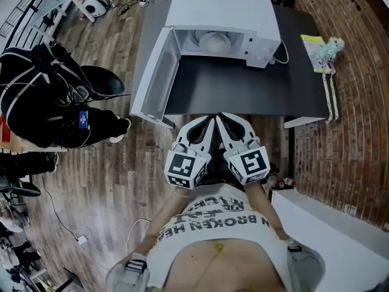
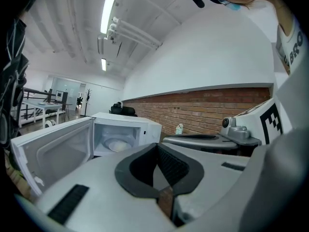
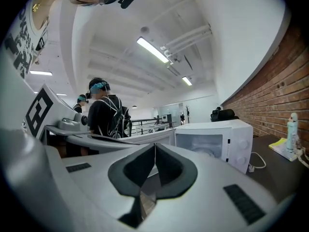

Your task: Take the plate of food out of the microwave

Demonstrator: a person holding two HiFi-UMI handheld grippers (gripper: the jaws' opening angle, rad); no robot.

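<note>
Sitting in the open microwave (image 1: pixel 222 8) on the desk (image 1: pixel 243 84), the plate (image 1: pixel 214 40) is seen; left gripper (image 1: pixel 208 121) and right gripper (image 1: pixel 225 119) are pressed together, empty.

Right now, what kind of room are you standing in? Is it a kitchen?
Probably not a kitchen; it looks like an open office or lab. The microwave sits on a plain dark table near a brick wall, with strip lights overhead and work desks far off.
</note>
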